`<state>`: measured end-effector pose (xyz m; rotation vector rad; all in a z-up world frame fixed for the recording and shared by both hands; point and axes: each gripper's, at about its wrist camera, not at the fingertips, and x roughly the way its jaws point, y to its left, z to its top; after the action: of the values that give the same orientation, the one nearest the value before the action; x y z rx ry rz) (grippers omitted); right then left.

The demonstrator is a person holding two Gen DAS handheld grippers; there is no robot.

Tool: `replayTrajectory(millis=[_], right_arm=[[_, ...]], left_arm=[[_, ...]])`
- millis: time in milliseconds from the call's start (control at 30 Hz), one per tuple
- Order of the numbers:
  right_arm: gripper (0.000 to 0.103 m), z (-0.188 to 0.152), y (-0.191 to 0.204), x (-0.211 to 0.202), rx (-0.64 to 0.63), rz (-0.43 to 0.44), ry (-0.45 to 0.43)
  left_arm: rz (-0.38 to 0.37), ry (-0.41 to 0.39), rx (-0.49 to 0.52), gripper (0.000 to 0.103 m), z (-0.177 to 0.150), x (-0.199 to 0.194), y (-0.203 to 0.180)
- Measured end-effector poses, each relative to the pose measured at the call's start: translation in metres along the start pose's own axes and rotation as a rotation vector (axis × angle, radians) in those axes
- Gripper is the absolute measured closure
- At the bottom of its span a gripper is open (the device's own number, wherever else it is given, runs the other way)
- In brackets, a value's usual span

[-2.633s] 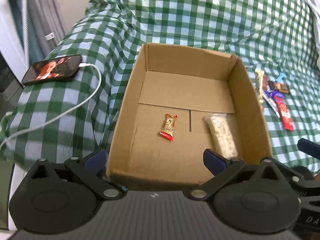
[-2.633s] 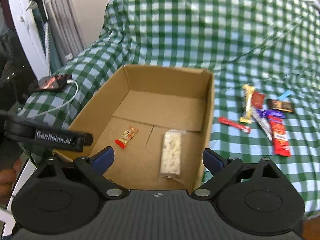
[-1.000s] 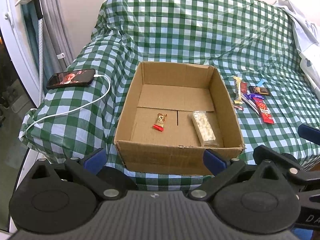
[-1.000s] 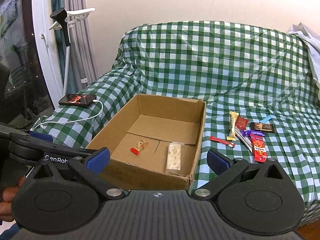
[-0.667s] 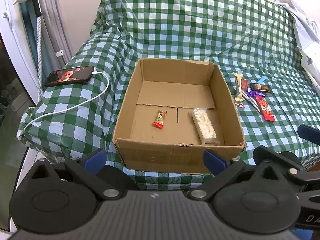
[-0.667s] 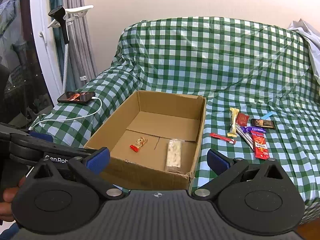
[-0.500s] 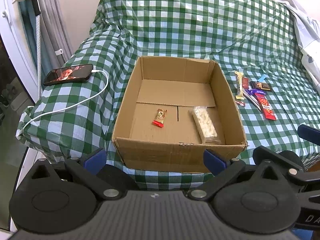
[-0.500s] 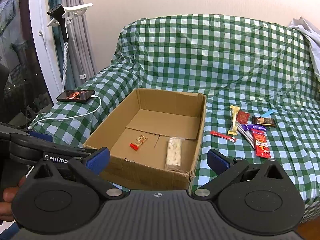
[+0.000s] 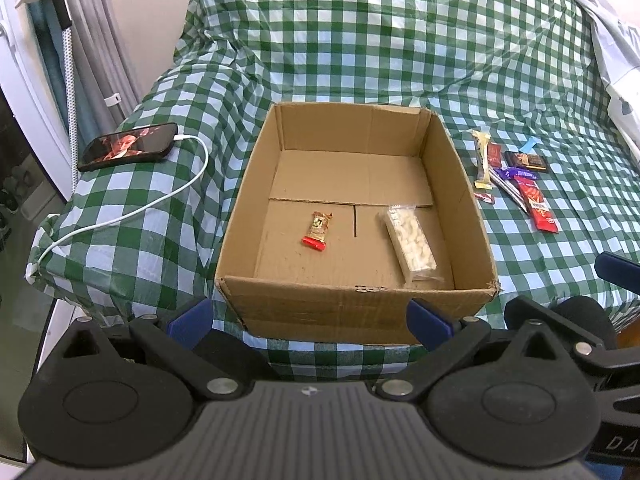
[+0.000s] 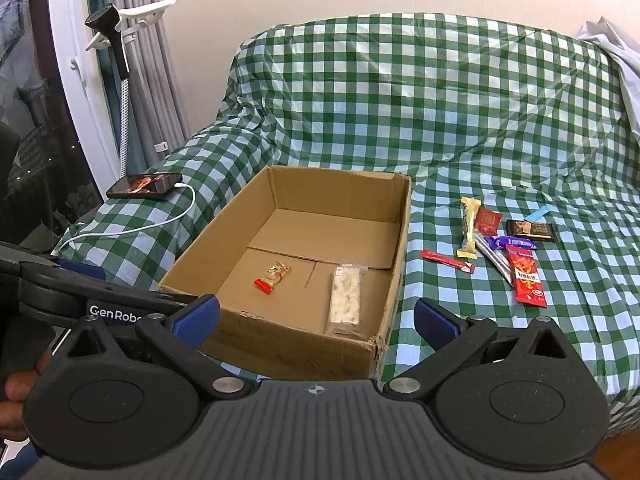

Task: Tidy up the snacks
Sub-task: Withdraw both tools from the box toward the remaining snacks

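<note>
Two handheld grippers are held side by side, both raised and pointed forward and slightly down.

The left gripper (image 9: 308, 316) is seen with its blue-tipped fingers (image 9: 188, 316) spread wide apart, and nothing is held between them. Its black body also appears at the left edge of the right wrist view, where part of a hand (image 10: 18, 396) is seen wrapped around the handle.

The right gripper (image 10: 316, 316) is likewise spread wide, with nothing gripped between its blue fingertips (image 10: 434, 320). Part of it shows at the right edge of the left wrist view.
</note>
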<state>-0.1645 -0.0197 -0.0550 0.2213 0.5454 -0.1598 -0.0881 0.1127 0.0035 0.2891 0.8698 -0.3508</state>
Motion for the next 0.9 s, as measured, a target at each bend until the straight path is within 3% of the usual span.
replayTrajectory(millis=[600,900], right_arm=[[0.001,0.003,-0.025,0.018,0.054,-0.005,0.031],[0.001,0.008,-0.054,0.018,0.114,-0.050,0.012]], left_arm=[[-0.001,0.037,0.024,0.000,0.018,0.018,-0.012],[-0.024,0.052,0.048,0.000,0.037,0.028,-0.031]])
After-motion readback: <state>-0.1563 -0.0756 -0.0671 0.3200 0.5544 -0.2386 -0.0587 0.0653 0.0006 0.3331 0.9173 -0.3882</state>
